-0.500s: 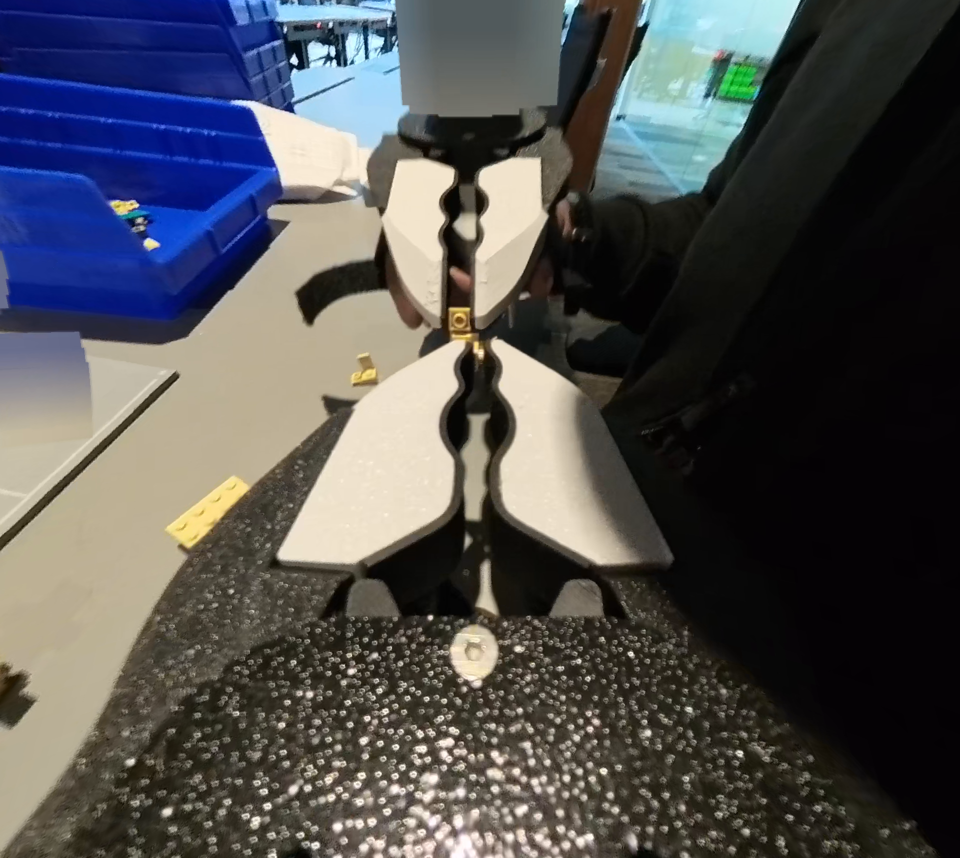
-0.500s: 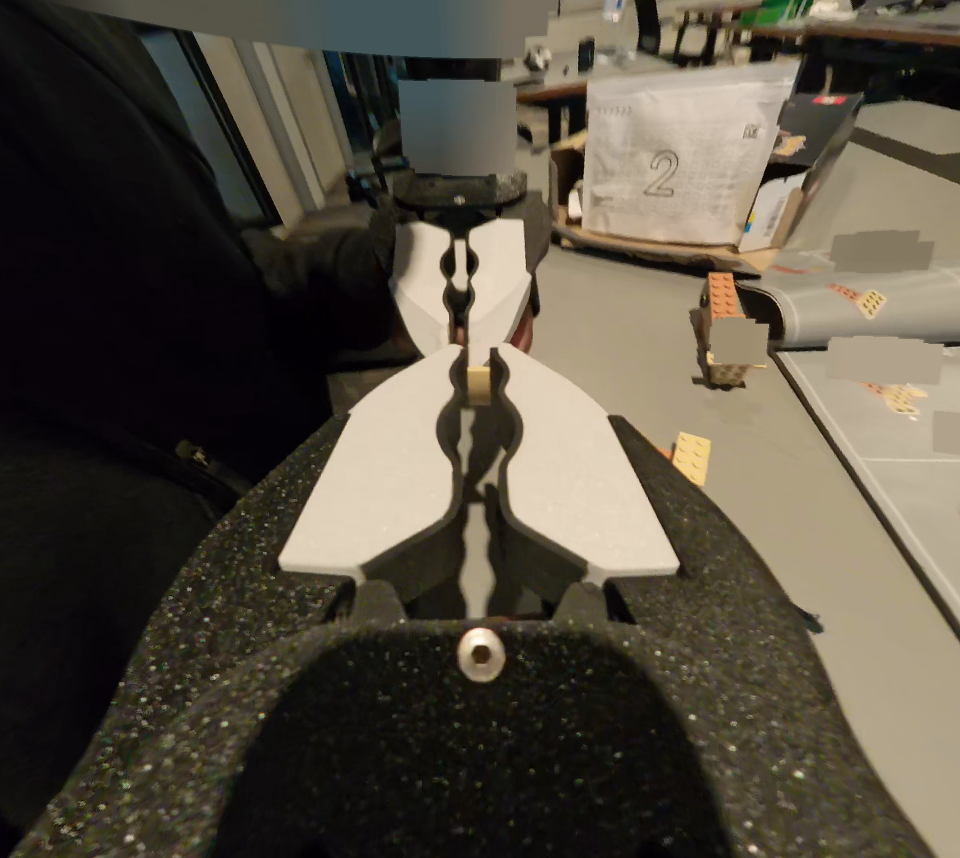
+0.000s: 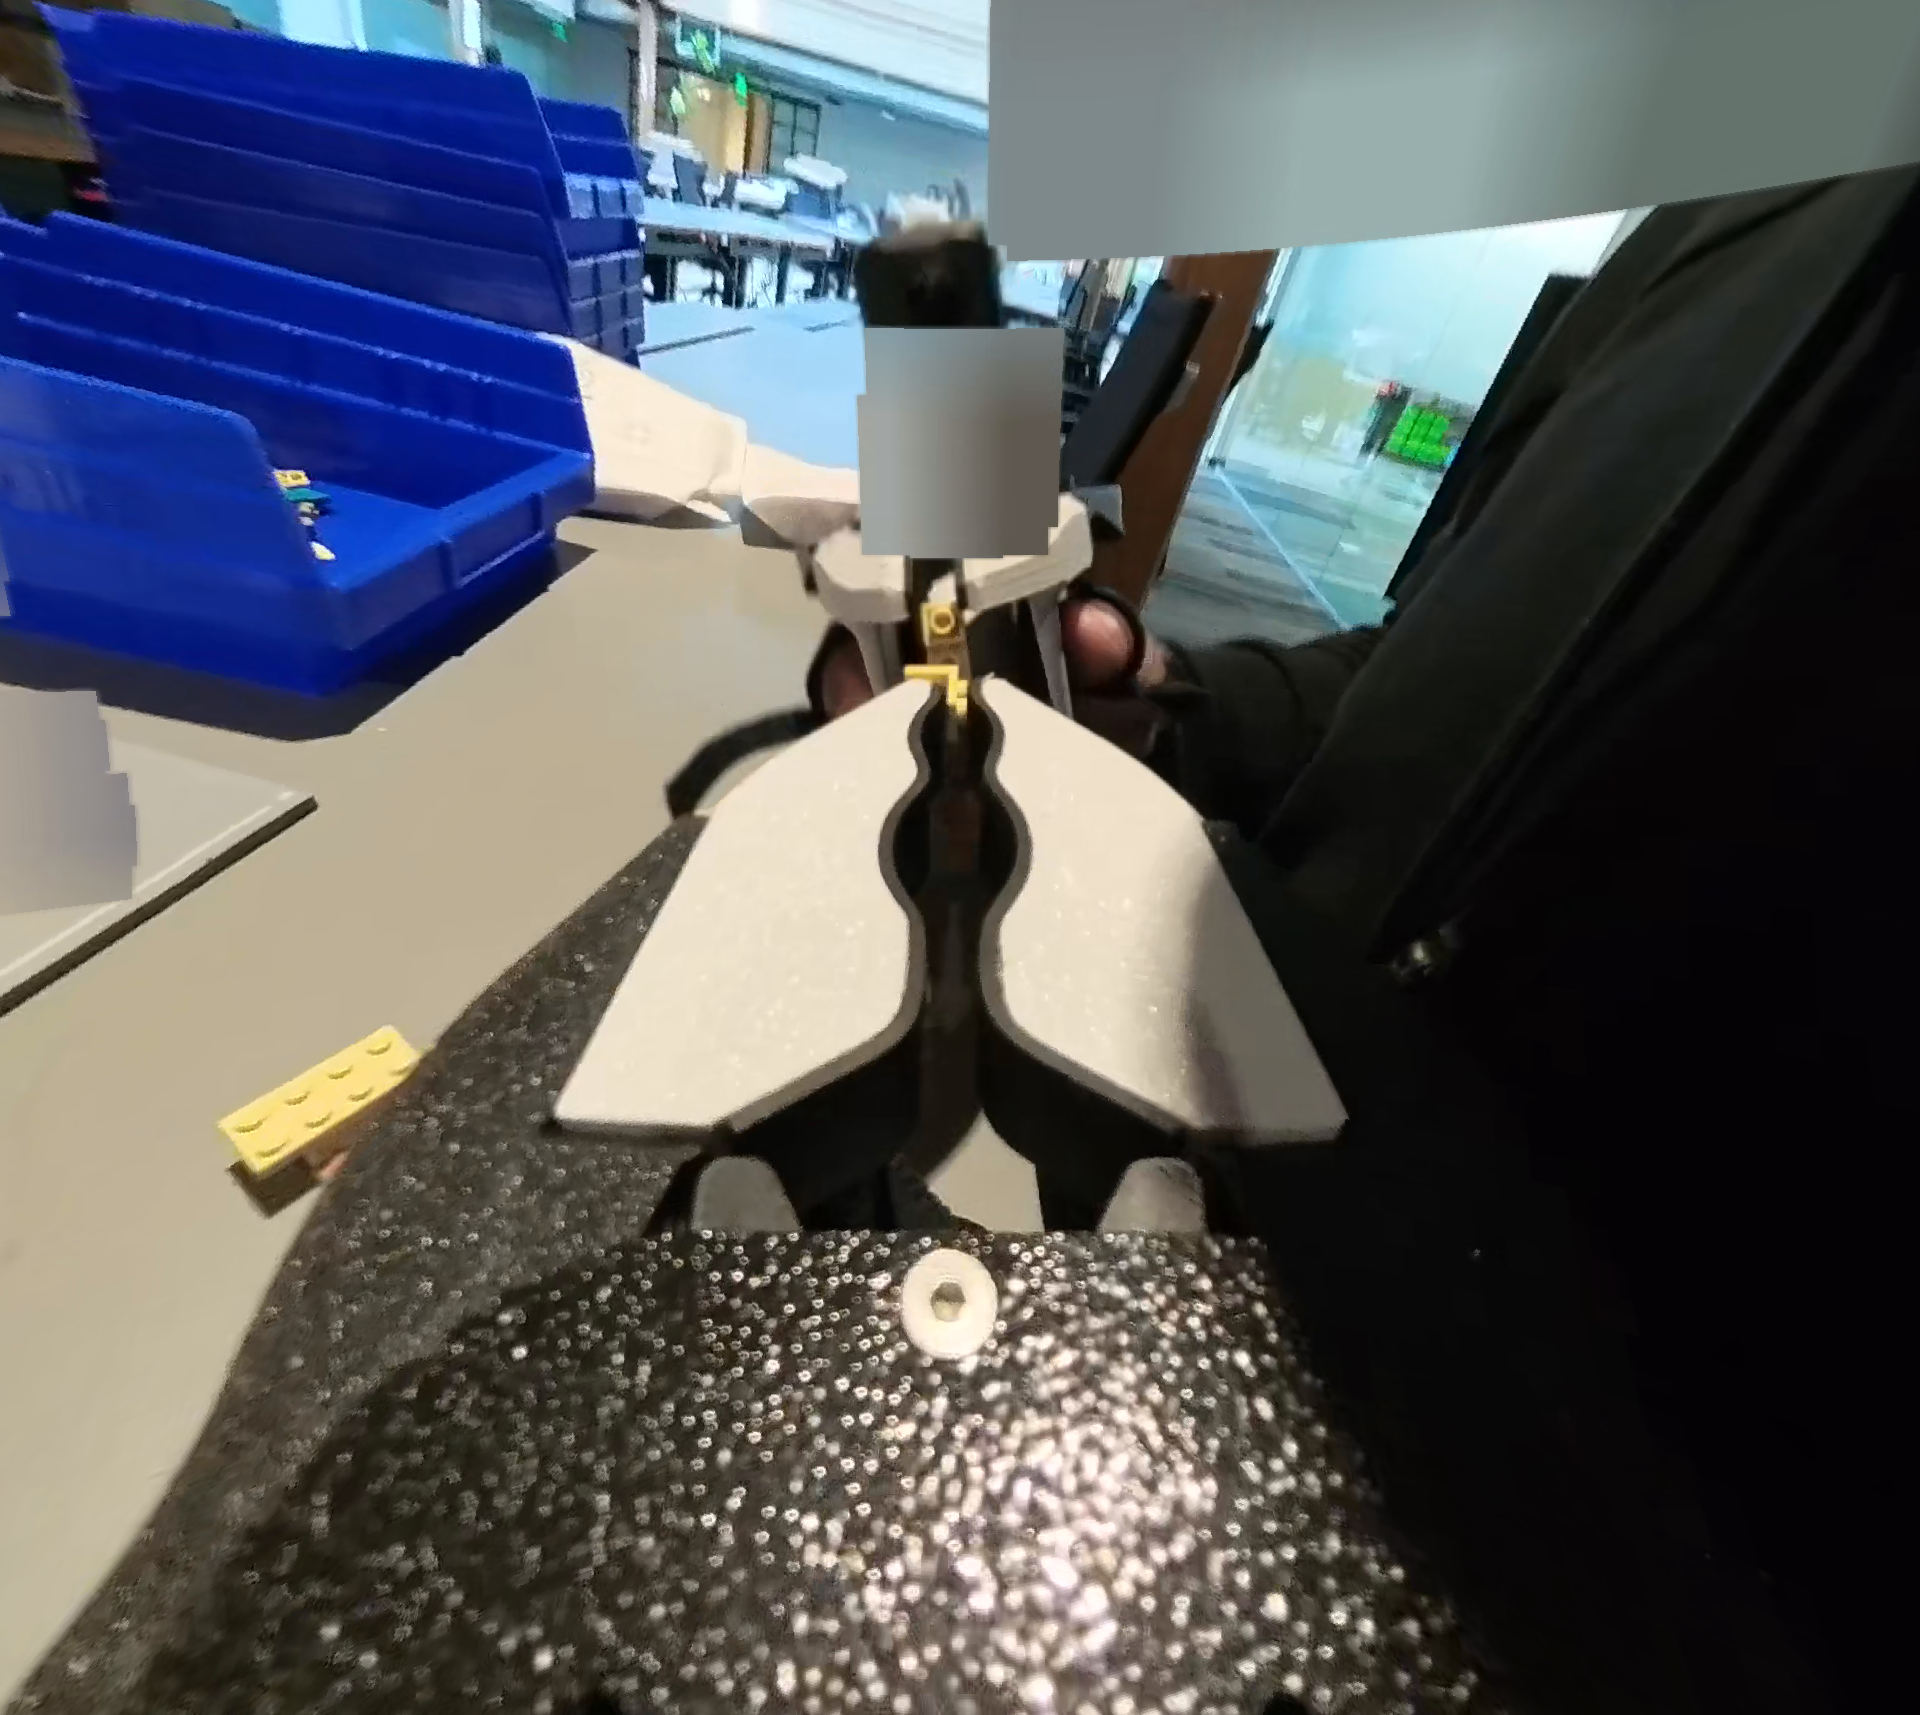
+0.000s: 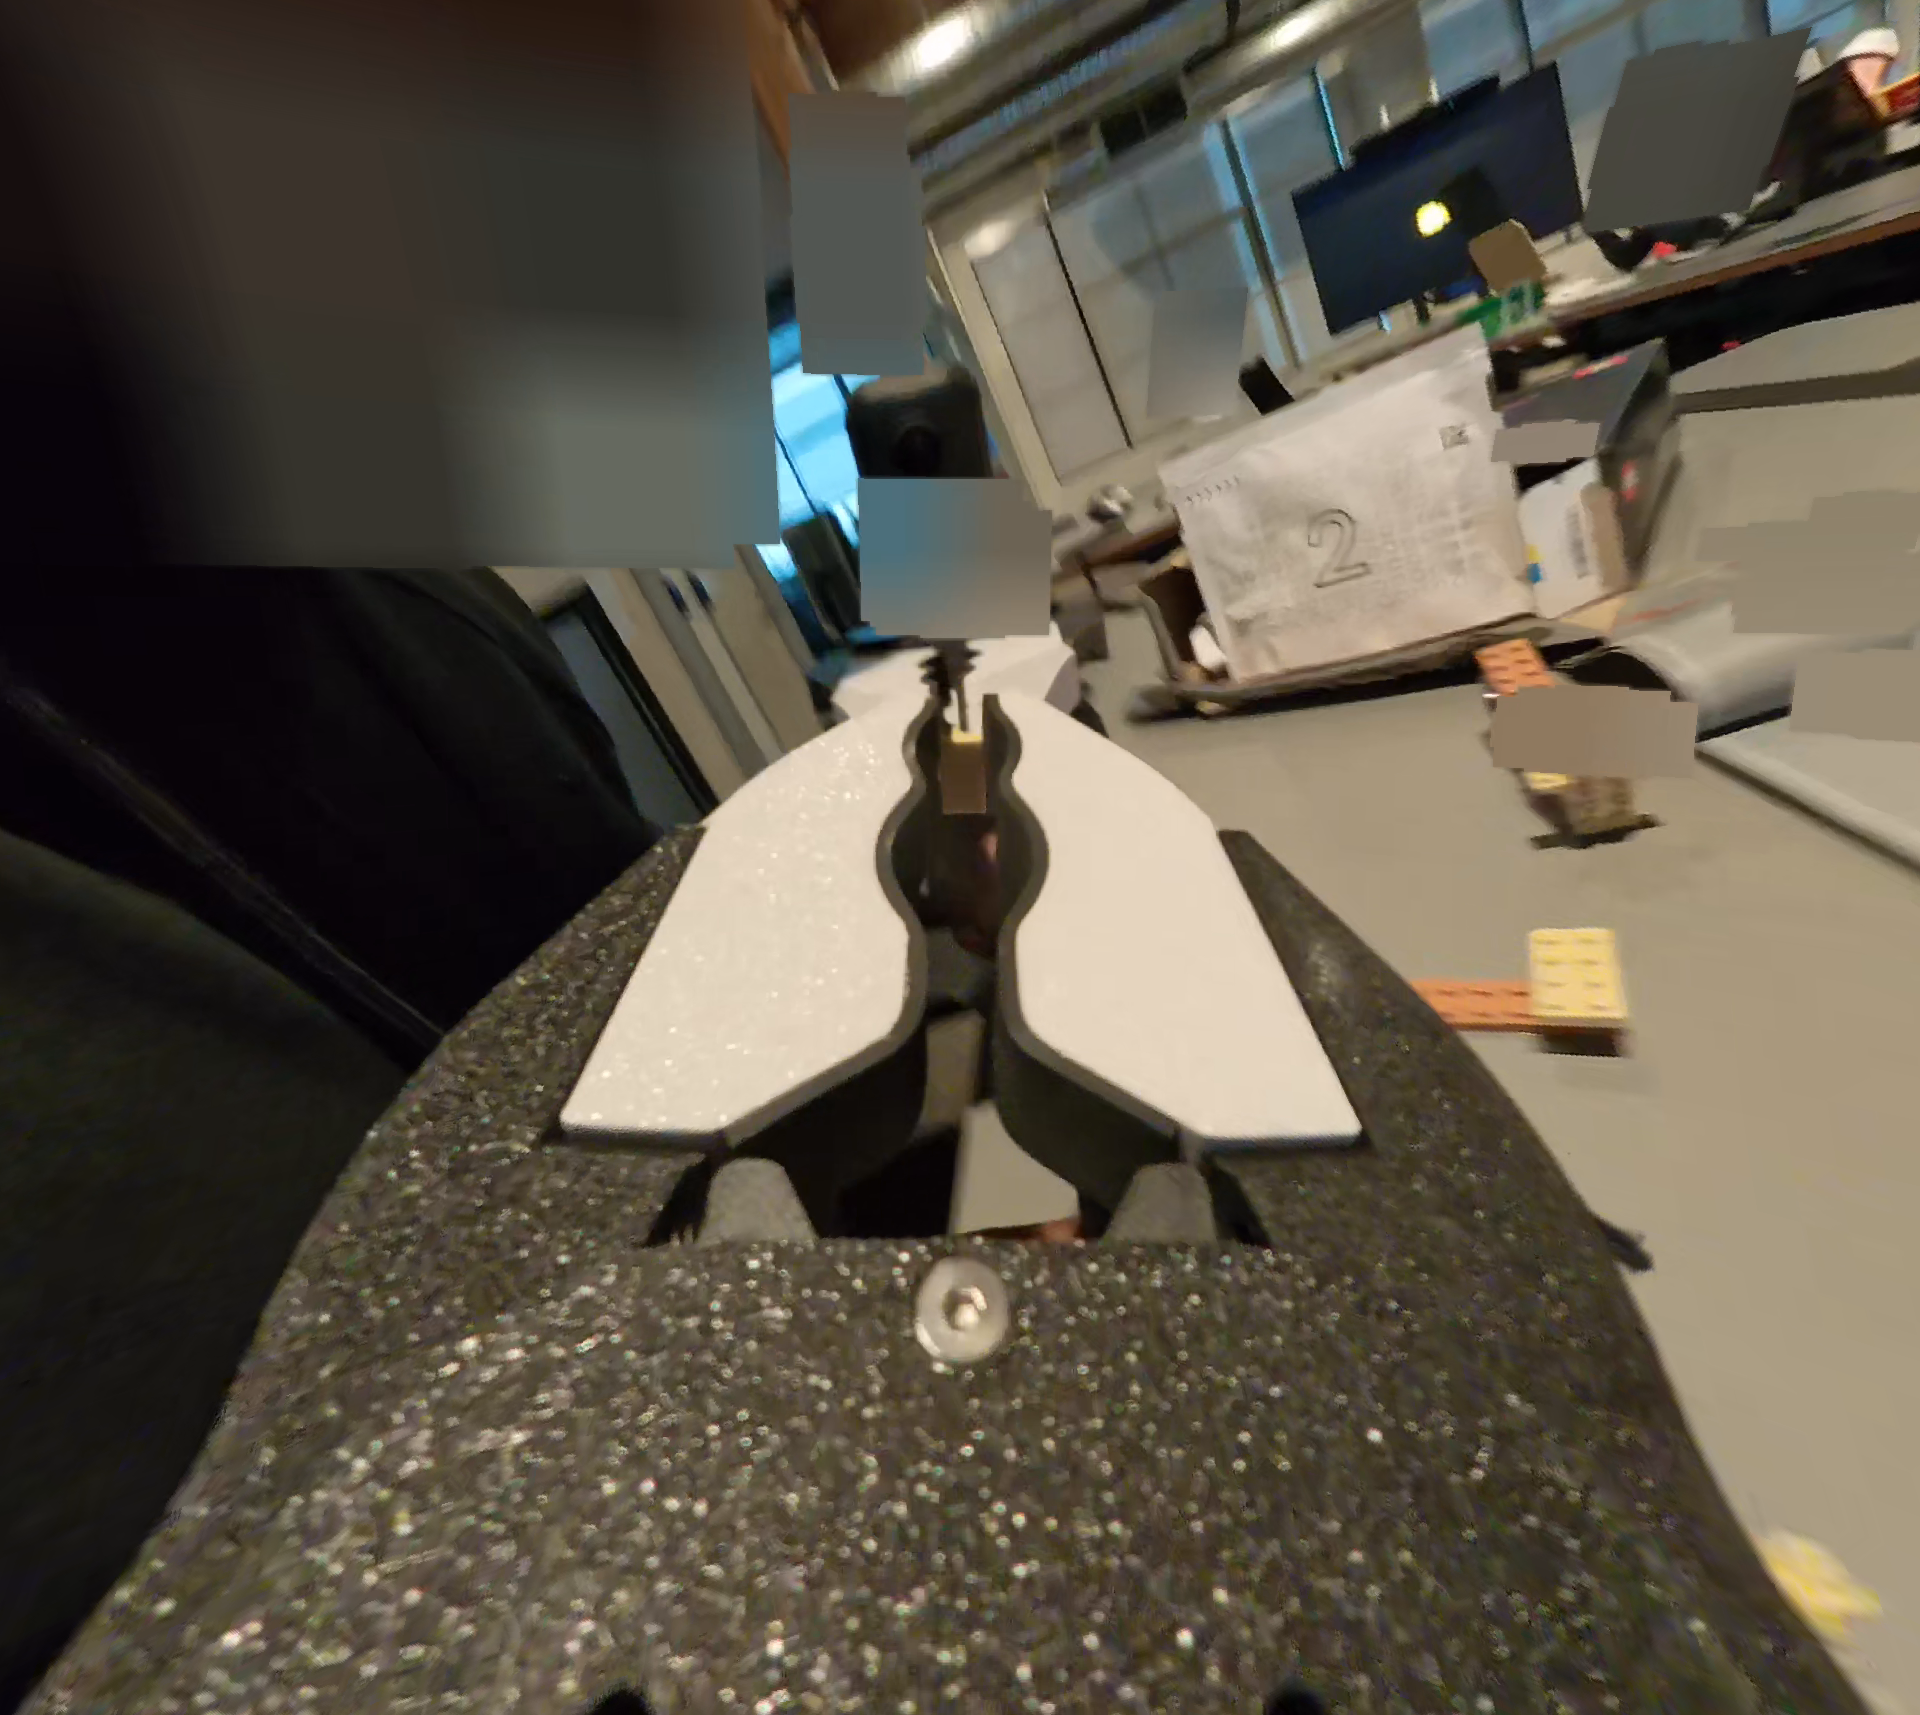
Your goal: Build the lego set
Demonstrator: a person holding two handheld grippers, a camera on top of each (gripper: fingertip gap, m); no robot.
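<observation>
Grey tabletop (image 3: 436, 834) and blue plastic bins (image 3: 312, 460) sit behind in the left wrist view: left gripper (image 3: 952, 701) is clamped on a small yellow bracket-shaped lego piece (image 3: 940, 686), tip to tip with the right gripper (image 3: 943, 626), so this looks like the mating step. Right wrist view: right gripper (image 4: 964, 725) is closed on a small tan lego brick (image 4: 964, 777); next move likely needs stud alignment, then a straight push.
</observation>
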